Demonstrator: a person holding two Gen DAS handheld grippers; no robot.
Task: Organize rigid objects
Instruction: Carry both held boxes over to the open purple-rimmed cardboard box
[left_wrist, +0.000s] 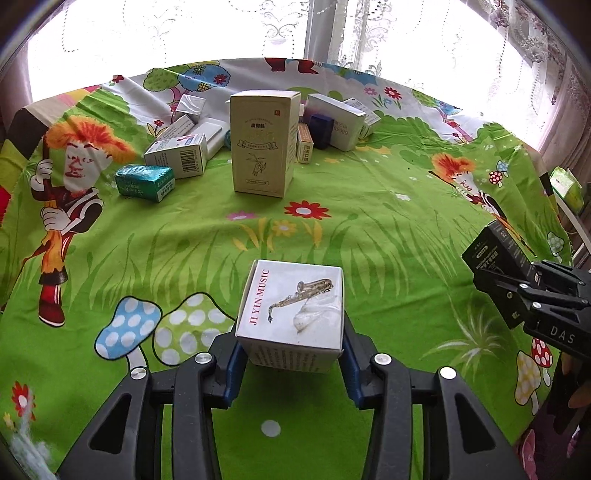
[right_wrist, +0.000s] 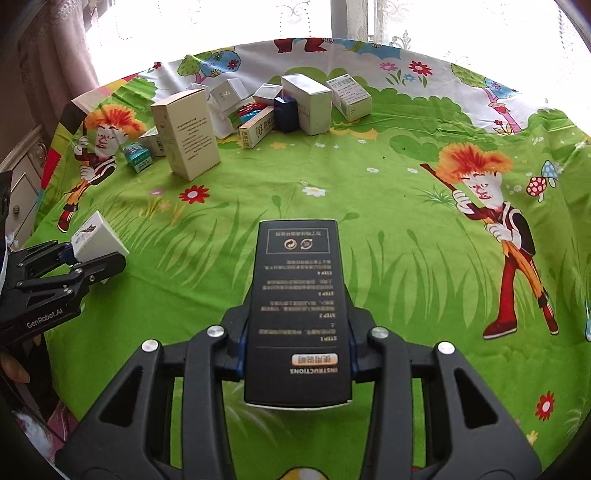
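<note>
My left gripper (left_wrist: 291, 354) is shut on a white box (left_wrist: 291, 306) printed with a saxophone and "JI YIN MUSIC", held above the green cartoon tablecloth (left_wrist: 369, 206). In the right wrist view this box (right_wrist: 96, 240) and the left gripper (right_wrist: 92, 262) show at the left edge. My right gripper (right_wrist: 297, 326) is shut on a long black box (right_wrist: 299, 302) with white instruction text, its blue pads pressing both long sides. The left wrist view shows that black box (left_wrist: 495, 247) and the right gripper (left_wrist: 517, 291) at the right edge.
A tall beige box (left_wrist: 262, 144) stands upright at the far middle of the table. Around it lie several small boxes, among them a teal pack (left_wrist: 144, 182) and a dark blue box (left_wrist: 321, 129). Lace curtains hang behind. A white cabinet (right_wrist: 22, 184) stands at the left.
</note>
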